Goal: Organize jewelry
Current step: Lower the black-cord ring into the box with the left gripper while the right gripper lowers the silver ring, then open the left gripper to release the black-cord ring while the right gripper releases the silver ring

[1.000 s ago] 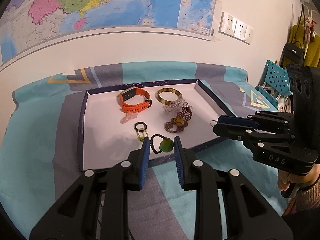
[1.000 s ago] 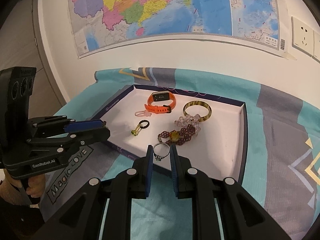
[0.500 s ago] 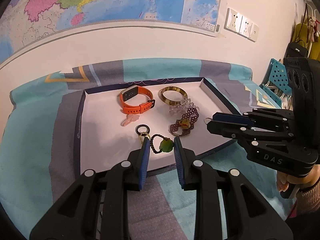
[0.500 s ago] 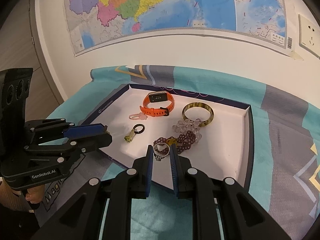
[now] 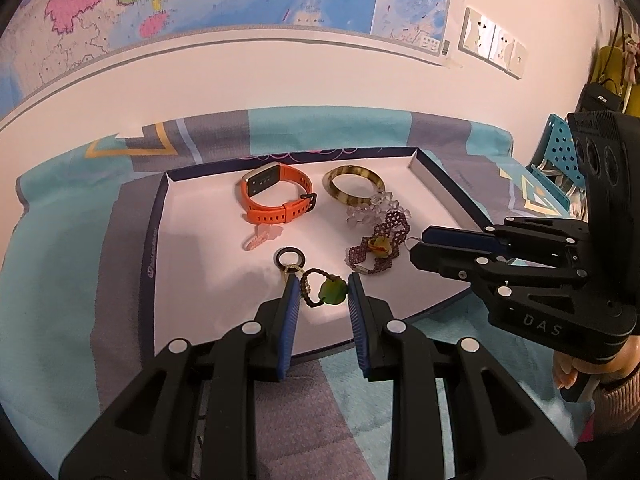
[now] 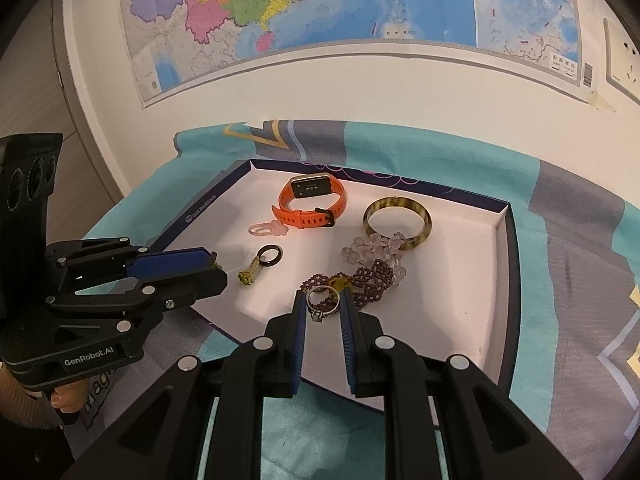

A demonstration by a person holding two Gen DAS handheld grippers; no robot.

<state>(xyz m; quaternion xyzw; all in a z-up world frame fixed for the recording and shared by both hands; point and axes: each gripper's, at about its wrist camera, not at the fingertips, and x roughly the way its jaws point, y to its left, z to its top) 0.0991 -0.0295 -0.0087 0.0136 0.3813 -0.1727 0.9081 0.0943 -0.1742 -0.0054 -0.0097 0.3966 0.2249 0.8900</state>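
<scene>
A white tray with a dark rim (image 5: 154, 240) (image 6: 502, 248) lies on a teal and grey cloth. In it are an orange watch (image 5: 276, 196) (image 6: 310, 200), a tortoiseshell bangle (image 5: 352, 190) (image 6: 398, 220), a clear bead bracelet (image 6: 374, 248), a purple beaded bracelet (image 5: 380, 244) (image 6: 370, 278), a pink charm (image 5: 262, 238) and a black ring with a charm (image 5: 290, 258) (image 6: 268, 256). My left gripper (image 5: 322, 286) is shut on a cord with a green bead (image 5: 332, 292) above the tray's near edge. My right gripper (image 6: 323, 300) is shut on a silver ring (image 6: 322, 304) over the tray.
A white wall with a large map (image 6: 320, 12) stands behind the cloth. Wall sockets (image 5: 492, 46) are at the right. A blue perforated chair (image 5: 556, 152) and hanging bags (image 5: 600, 96) are at the far right.
Both grippers have moved forward over the tray with their pieces still held. The tray's contents have not moved.
</scene>
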